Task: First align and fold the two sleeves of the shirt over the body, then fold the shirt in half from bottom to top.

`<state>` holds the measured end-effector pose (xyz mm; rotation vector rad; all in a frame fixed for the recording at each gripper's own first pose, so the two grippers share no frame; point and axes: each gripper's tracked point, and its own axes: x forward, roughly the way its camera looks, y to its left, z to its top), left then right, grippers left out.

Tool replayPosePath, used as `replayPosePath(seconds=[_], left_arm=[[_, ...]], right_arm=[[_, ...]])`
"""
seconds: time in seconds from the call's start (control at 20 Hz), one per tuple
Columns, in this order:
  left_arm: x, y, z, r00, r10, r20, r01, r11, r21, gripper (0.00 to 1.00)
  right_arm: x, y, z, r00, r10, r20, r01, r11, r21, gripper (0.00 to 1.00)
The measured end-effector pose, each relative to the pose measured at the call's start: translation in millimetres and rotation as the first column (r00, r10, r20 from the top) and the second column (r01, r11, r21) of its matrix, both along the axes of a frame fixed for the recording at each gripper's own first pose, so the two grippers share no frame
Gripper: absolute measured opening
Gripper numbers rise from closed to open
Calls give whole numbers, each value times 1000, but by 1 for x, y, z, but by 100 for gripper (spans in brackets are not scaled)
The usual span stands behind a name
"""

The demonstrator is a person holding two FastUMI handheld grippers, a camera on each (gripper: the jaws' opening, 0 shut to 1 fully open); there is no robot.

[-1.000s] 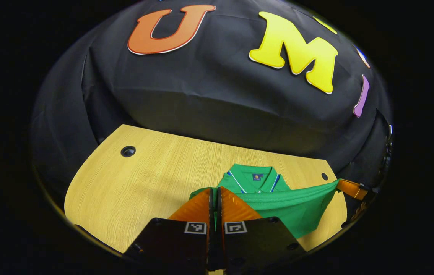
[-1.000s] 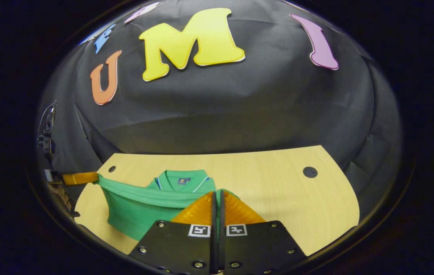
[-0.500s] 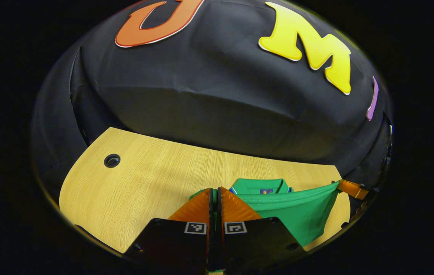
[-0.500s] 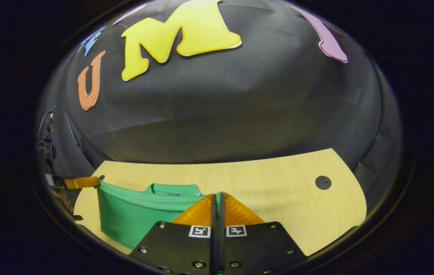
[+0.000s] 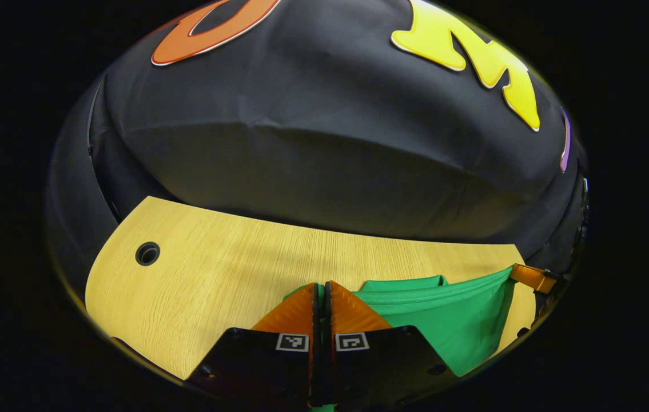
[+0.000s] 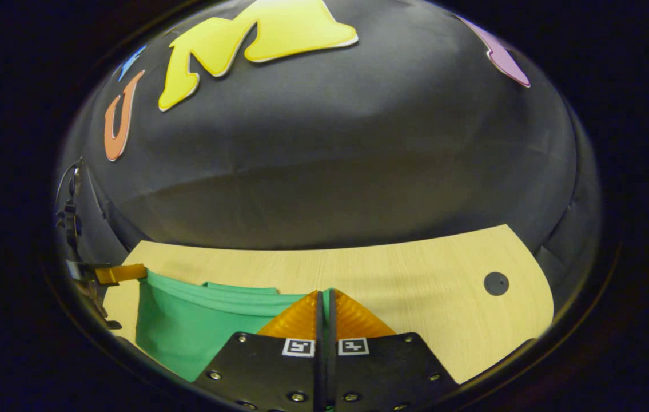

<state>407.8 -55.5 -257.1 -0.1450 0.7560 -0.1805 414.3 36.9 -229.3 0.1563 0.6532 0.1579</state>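
Both grippers, left [image 5: 320, 292] & right [image 6: 324, 300], clench the shirt [image 5: 450, 315] hem stretched between them above the table [image 5: 215, 274]; uneven hands may give a crooked fold, or hem slips out.

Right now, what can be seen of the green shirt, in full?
The green knit polo shirt is mid-fold on the light wooden table. Its bottom hem is raised and stretched taut between the two hand-held grippers: the left hand-held gripper pinches one corner, the right hand-held gripper the other. The lifted panel hangs as a smooth sheet with a stitched hem band along its top edge. Behind it, a strip of the collar end shows, lying flat.
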Motion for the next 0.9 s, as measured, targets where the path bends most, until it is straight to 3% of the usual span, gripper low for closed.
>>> replayPosePath(seconds=[0.4,0.45,0.55,0.6,0.9], left_arm=[[6,1,-16,1000,-2,-4,2,1000,11,3],[6,-3,-17,1000,-15,-4,15,1000,-6,35],[-5,-6,-14,999,-31,-27,30,999,-16,100],[2,-5,-28,999,-23,-27,24,1000,13,100],[1,-3,-28,999,-14,-30,15,1000,7,100]], right_arm=[[4,1,-20,1000,-14,-17,13,999,-50,1],[0,2,-30,999,-4,-45,1,998,-67,5],[-1,6,-44,998,24,-62,-30,996,-89,61],[-2,7,-44,998,26,-64,-32,996,-85,90],[-1,0,-37,999,-8,-51,5,998,-56,90]])
